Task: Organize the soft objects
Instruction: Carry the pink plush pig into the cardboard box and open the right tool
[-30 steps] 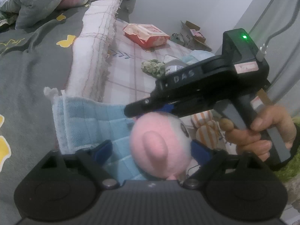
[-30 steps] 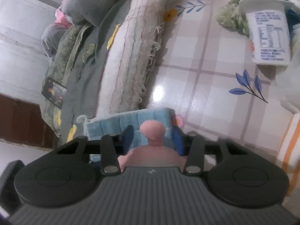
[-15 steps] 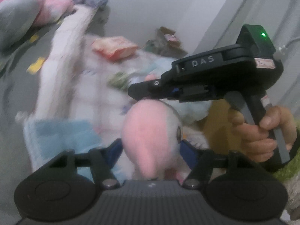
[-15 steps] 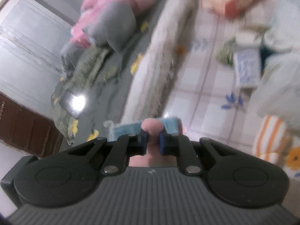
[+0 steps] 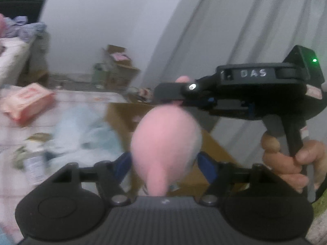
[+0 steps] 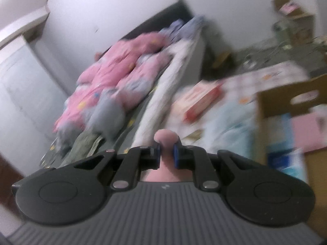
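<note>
- While both grippers share the pink plush toy [image 5: 165,140], the left gripper [image 5: 164,163] has it between its blue pads, jaws opening slightly.
- Right gripper [image 6: 166,153] pinches narrowly on the toy's thin pink end, above the cardboard box [image 5: 206,143].

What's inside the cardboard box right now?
In the right wrist view, the cardboard box holds a pink item and a blue-and-white pack. Blur hides what they are, and the box wall covers anything deeper.
</note>
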The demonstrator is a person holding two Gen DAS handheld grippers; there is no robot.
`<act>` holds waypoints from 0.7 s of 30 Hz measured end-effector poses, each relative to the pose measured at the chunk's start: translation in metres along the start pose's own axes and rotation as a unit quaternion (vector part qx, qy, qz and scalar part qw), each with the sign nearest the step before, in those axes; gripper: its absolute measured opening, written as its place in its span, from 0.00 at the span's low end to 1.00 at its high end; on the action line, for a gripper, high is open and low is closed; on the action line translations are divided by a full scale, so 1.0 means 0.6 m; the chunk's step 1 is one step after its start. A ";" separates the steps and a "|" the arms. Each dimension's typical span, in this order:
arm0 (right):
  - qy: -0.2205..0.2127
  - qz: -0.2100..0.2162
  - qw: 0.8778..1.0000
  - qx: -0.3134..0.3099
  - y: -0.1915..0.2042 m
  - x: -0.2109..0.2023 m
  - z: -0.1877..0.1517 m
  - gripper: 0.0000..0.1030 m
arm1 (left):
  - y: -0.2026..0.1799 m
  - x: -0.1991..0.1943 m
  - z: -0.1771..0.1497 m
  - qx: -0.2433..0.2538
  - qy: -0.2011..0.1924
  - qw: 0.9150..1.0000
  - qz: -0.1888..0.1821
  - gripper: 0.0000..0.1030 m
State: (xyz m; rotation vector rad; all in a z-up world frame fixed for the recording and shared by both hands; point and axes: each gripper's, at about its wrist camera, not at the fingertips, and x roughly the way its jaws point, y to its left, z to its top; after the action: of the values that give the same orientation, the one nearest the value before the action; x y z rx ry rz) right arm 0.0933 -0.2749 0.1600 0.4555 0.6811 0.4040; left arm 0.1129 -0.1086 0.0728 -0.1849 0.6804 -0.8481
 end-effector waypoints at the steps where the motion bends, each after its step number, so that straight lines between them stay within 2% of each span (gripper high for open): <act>1: -0.011 -0.012 1.000 0.003 -0.020 -0.023 0.009 0.10 | -0.011 0.023 0.003 0.001 0.011 1.000 -0.008 0.71; 5: -0.034 -0.057 0.998 0.012 -0.102 -0.089 0.028 0.10 | -0.028 0.075 -0.006 0.000 0.039 0.999 -0.027 0.72; 12: -0.016 -0.141 0.990 0.022 -0.247 -0.146 0.012 0.10 | 0.017 0.102 -0.023 -0.027 0.067 0.997 0.002 0.72; 16: 0.019 -0.168 0.985 0.036 -0.316 -0.124 -0.006 0.11 | 0.049 0.093 -0.021 -0.042 0.067 0.996 0.030 0.72; 21: 0.086 -0.190 0.977 0.044 -0.386 -0.037 -0.018 0.11 | 0.081 0.075 -0.019 -0.070 0.059 0.994 0.057 0.72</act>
State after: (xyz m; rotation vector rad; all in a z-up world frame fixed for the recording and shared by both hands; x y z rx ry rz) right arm 0.1179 -0.4746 0.0430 0.3654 0.9364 0.0521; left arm 0.1573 -0.1086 0.0224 -0.2206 0.8535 -0.7055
